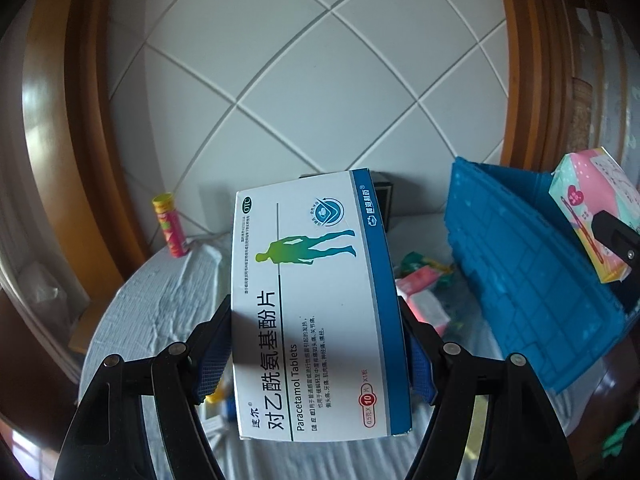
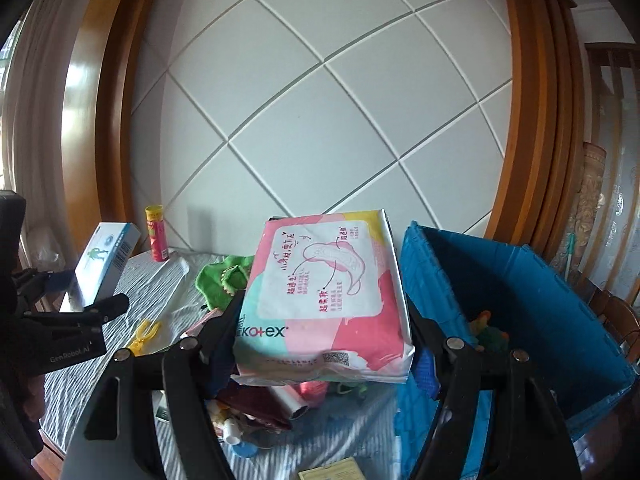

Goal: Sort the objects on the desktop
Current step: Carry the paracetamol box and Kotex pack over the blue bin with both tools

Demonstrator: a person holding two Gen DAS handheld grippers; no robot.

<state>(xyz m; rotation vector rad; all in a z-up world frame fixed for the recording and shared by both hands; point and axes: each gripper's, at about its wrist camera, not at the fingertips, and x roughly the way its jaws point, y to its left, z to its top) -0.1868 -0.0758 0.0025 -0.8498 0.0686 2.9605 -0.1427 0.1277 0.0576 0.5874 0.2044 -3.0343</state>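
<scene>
Nearby: blue crate (image 2: pixel 520 280), red-yellow tube (image 2: pixel 157 234).

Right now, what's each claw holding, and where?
Left claw: paracetamol box, gripped across its long side edges. Right claw: pad pack, gripped by its sides.

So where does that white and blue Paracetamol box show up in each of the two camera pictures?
Left wrist view: the Paracetamol box fills the lower middle, clamped in the left gripper.
Right wrist view: the same box is small at the left edge, held up above the table.
Shared landmark: the blue crate stands to the right in both, and the yellow-capped red tube stands by the wall.
</scene>
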